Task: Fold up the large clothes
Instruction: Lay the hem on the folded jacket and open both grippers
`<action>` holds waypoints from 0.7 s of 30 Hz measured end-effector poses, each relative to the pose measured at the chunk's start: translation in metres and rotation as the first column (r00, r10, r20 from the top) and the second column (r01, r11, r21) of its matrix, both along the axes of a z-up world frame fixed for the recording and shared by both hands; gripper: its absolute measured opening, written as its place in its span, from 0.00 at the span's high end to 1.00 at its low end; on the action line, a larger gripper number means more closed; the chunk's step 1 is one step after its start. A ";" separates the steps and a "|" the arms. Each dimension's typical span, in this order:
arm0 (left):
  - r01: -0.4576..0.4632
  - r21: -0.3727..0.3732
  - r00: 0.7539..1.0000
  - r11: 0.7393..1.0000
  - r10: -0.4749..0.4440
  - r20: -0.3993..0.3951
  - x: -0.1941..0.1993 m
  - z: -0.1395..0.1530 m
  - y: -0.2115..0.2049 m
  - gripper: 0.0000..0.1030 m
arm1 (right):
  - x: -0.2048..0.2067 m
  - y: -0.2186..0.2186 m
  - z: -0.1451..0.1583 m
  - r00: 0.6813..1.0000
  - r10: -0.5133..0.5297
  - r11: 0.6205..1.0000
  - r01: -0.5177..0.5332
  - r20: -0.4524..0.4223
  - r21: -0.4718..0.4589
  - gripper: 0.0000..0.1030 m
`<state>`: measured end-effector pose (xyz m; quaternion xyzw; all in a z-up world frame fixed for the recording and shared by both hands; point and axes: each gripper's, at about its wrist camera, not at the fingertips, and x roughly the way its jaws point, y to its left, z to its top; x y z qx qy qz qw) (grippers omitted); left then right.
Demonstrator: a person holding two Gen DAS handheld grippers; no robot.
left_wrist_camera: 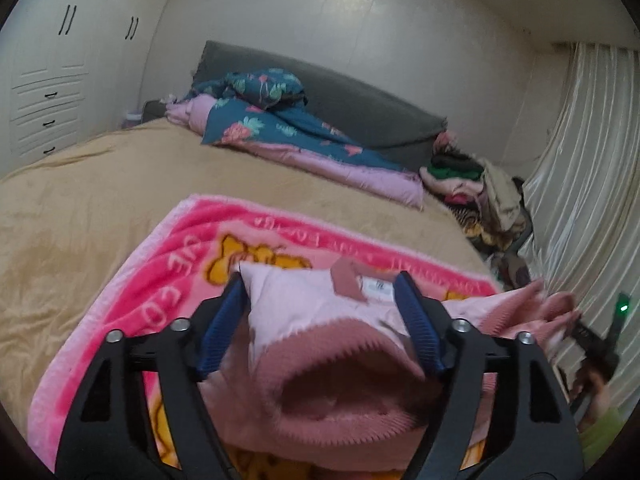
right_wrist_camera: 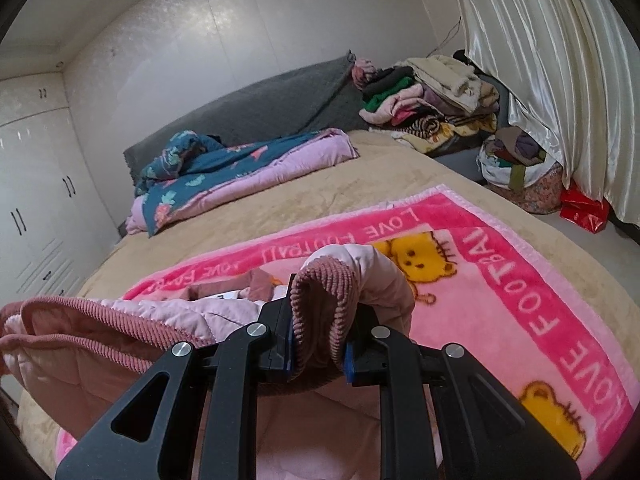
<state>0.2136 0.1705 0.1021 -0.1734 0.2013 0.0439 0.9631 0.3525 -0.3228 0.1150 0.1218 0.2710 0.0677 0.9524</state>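
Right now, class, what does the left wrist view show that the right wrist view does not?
Only the left wrist view shows the wardrobe drawers, the left gripper open around the pink jacket, and the jacket's white label.

Only the right wrist view shows the red bag, the stuffed laundry bag, and the right gripper shut on the jacket's ribbed cuff.

Both share the pink blanket, the blue floral quilt, the clothes pile and the curtain.

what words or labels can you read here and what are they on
"LOVE FOOTBALL": repeated along the hot-pink border of the pink bear blanket, clearest in the right wrist view.
"LOVE": blanket border near the lower bear.
White tag inside the pink jacket collar: print too small and blurred to read.
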 end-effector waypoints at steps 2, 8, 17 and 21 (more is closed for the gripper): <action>-0.018 0.036 0.999 0.999 0.016 0.040 -0.005 0.009 -0.003 0.24 | 0.007 0.003 -0.002 1.000 0.002 1.000 -0.002 -0.013 0.000 0.84; -0.079 0.076 0.996 0.994 0.076 0.039 -0.001 0.001 -0.001 0.20 | 0.025 0.019 -0.005 0.999 0.018 1.000 -0.019 -0.036 -0.025 0.84; -0.134 -0.028 0.987 0.991 0.131 -0.088 0.016 -0.066 0.036 0.20 | 0.050 0.018 -0.020 0.995 -0.040 0.999 0.037 -0.093 -0.036 0.82; -0.133 -0.032 0.980 0.991 0.127 -0.151 0.024 -0.091 0.049 0.19 | 0.057 0.012 -0.028 0.991 -0.056 0.998 0.055 -0.124 -0.016 0.80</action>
